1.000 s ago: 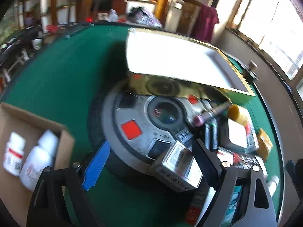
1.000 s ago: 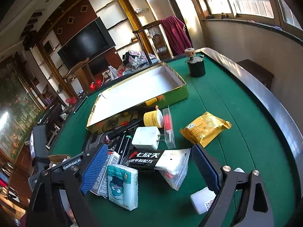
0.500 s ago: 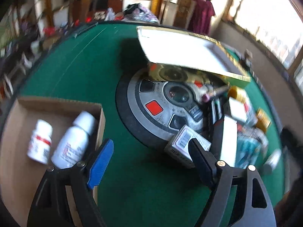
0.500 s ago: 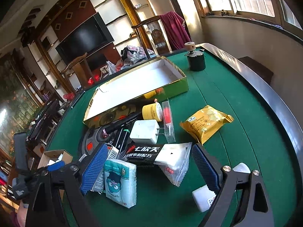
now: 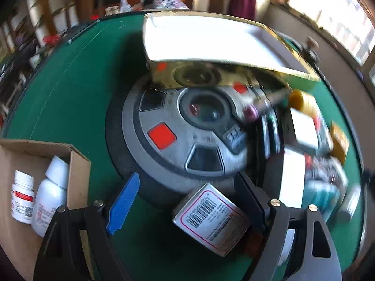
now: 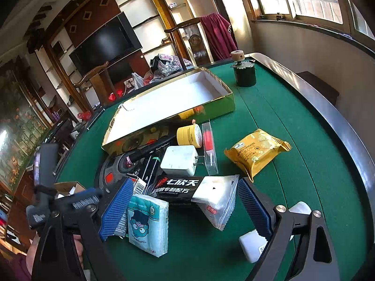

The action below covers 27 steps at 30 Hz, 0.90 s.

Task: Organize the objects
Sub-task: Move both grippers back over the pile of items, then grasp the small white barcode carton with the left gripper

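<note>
Green felt covers the round table (image 5: 70,98), and the left gripper (image 5: 187,201) is held low over it, tipped forward and down, its jaws spread wide and holding nothing. Left of its ribbed blue left finger (image 5: 123,203) sits a corrugated cardboard box (image 5: 78,164) with two smooth white plastic pill bottles (image 5: 50,194) lying inside. Between the fingers, nearer the right one, lies a small glossy barcode-printed carton (image 5: 211,216), tilted, one corner against the black rim of the grey disc-shaped centre console (image 5: 187,138) with its red square buttons. Ahead of the fingers stands a shallow gold-sided tray box (image 5: 211,42), white inside. Half a second ago this gripper was further back and more of the cardboard box showed; now the carton lies deeper between the jaws.

The right gripper (image 6: 185,208) hovers level above the clutter, jaws also wide apart and empty. By its left finger (image 6: 117,208) lies a soft teal tissue pack (image 6: 148,227); between the fingers, a crinkly black-and-white sachet (image 6: 196,194). Ahead are a white square charger (image 6: 180,160), a yellow round jar (image 6: 188,135) on its side, and a clear slim case (image 6: 208,147) with a red item inside. Right of these lies a yellow foil cracker packet (image 6: 256,152). Behind the right finger (image 6: 254,207) rests a white bottle (image 6: 254,245). This view has hardly changed.
</note>
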Each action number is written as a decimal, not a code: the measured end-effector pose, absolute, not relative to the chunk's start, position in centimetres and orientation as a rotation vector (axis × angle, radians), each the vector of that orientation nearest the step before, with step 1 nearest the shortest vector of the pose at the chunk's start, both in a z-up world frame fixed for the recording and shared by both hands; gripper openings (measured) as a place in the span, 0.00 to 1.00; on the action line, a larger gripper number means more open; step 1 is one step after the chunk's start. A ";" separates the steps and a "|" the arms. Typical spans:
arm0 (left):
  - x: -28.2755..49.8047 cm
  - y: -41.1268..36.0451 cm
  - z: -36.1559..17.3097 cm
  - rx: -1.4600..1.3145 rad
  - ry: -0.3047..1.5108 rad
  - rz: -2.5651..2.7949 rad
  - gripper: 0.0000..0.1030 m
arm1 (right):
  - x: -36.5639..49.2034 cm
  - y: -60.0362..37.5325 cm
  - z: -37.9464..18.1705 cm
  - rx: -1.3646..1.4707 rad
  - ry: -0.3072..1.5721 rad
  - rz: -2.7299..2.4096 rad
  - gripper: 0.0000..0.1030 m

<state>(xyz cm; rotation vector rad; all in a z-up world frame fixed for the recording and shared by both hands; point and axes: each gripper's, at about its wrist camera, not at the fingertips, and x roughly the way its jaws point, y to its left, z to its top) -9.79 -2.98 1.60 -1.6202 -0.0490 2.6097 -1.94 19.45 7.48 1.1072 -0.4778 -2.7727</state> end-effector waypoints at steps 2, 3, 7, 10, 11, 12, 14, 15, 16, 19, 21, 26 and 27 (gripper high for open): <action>-8.6 -3.0 1.8 -1.660 0.031 2.560 0.80 | -2.0 19.4 7.4 1.115 -0.477 -2.776 0.91; -8.0 -3.3 1.8 -1.676 0.048 2.543 0.80 | -2.0 19.5 7.4 1.115 -0.478 -2.776 0.91; -5.3 -5.6 2.2 -1.701 0.011 2.515 0.79 | -1.9 19.3 7.3 1.122 -0.475 -2.774 0.91; -4.0 -6.2 3.4 -1.624 -0.018 2.562 0.79 | -1.9 19.2 7.2 1.132 -0.477 -2.773 0.91; -3.8 -6.2 3.8 -1.592 -0.019 2.585 0.79 | -1.9 19.1 7.1 1.134 -0.474 -2.771 0.91; -3.6 -5.9 4.0 -1.560 0.003 2.610 0.79 | -1.9 19.0 7.1 1.136 -0.469 -2.771 0.91; -3.9 -5.0 4.2 -1.526 0.089 2.639 0.79 | -1.9 18.8 7.0 1.137 -0.453 -2.776 0.91; -4.0 -4.7 4.0 -1.517 0.123 2.647 0.79 | -1.9 18.9 7.0 1.137 -0.446 -2.782 0.91; -4.0 -4.5 3.7 -1.509 0.161 2.655 0.79 | -1.9 18.9 7.0 1.134 -0.440 -2.789 0.91; -4.8 -4.0 2.7 -1.504 0.251 2.686 0.79 | -1.9 19.0 6.9 1.130 -0.448 -2.784 0.91; -5.0 -4.3 2.0 -1.515 0.224 2.681 0.79 | -2.0 19.0 6.9 1.131 -0.451 -2.786 0.91; -4.5 -4.3 1.8 -1.475 0.123 2.637 0.33 | -2.1 18.9 6.7 1.144 -0.443 -2.779 0.91; -4.3 -4.4 2.0 -1.473 0.110 2.646 0.32 | -2.2 18.9 6.7 1.146 -0.441 -2.777 0.91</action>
